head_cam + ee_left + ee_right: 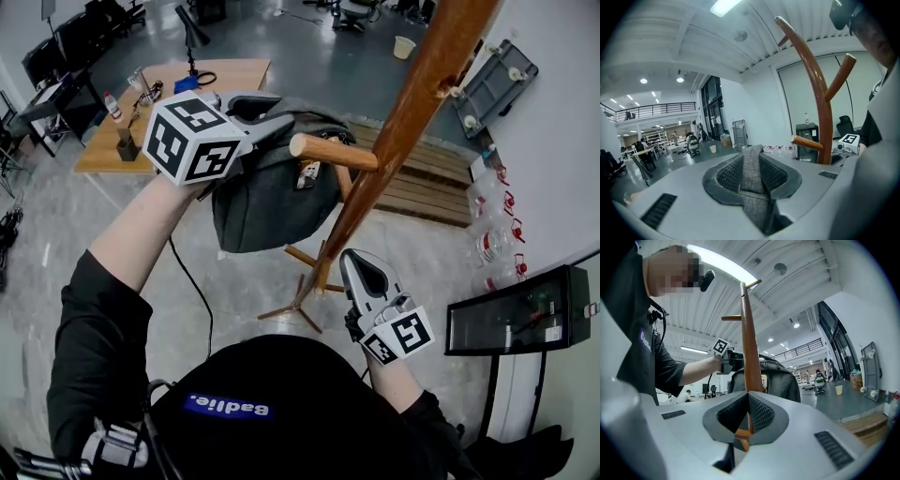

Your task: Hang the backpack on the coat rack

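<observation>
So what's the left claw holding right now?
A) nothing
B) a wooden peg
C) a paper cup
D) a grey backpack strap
D: a grey strap is pinched between the pads of the left claw, and the backpack hangs from it beside the rack.

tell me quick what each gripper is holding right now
left gripper: closed on the backpack strap
right gripper: closed, holding nothing

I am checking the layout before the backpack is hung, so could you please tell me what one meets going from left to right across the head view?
From the left: wooden table → backpack → coat rack → black cabinet with a glass front.
</observation>
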Motion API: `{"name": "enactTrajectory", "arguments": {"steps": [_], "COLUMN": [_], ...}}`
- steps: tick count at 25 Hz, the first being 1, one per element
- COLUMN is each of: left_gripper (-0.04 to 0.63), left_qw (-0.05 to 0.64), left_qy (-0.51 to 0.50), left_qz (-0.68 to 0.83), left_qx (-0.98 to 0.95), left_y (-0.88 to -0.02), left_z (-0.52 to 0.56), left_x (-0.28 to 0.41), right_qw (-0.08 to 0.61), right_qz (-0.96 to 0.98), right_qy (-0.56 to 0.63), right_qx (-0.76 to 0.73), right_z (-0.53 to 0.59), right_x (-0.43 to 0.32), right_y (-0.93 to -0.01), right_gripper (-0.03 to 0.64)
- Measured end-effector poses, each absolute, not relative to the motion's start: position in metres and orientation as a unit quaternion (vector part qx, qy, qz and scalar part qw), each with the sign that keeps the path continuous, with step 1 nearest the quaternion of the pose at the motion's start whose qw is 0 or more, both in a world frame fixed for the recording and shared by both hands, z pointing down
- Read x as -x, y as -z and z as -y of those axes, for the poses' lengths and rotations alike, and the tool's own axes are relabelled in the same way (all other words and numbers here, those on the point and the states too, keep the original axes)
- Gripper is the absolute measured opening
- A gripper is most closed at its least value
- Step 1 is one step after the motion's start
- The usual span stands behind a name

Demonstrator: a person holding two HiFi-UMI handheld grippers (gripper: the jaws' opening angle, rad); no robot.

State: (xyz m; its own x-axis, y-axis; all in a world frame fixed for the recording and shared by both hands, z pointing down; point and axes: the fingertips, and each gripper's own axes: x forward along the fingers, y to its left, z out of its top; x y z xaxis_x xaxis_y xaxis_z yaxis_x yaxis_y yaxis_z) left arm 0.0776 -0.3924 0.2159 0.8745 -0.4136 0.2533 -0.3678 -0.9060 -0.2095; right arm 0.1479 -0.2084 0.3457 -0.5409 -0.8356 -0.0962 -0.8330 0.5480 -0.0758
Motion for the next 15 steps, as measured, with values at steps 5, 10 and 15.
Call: {"name": "enactTrajectory", "arguments": {"steps": [5,10,15], "left_gripper": [0.109,0.109,0.109], "left_qw": [0.109,0.145,0.186], "left_qy": [0.152,0.158,0.177], "left_qz": [-0.183,-0.167,-0.161], "left_qx": [0.965,0.962,0.953], "left_y": [-0.201,-0.188,-0.189], "left_z": [0.38,0.362,0.346], "left_x": [-0.094,-0.104,-0.108], "right_qw": [0.067,0.075,0.077], "right_qz": [-0.88,-0.88,-0.883], "right_qy": [-0.001,-0.02,-0.023], "right_qx": [0.471,0.468,0.463], "right_z": [0.207,0.205,0.203], "right_x": [-0.143,-0.142,-0.137], "right_y": [-0.334,-0.319,-0.314], "right_gripper": [-0.003,-0.003,-0.003]}}
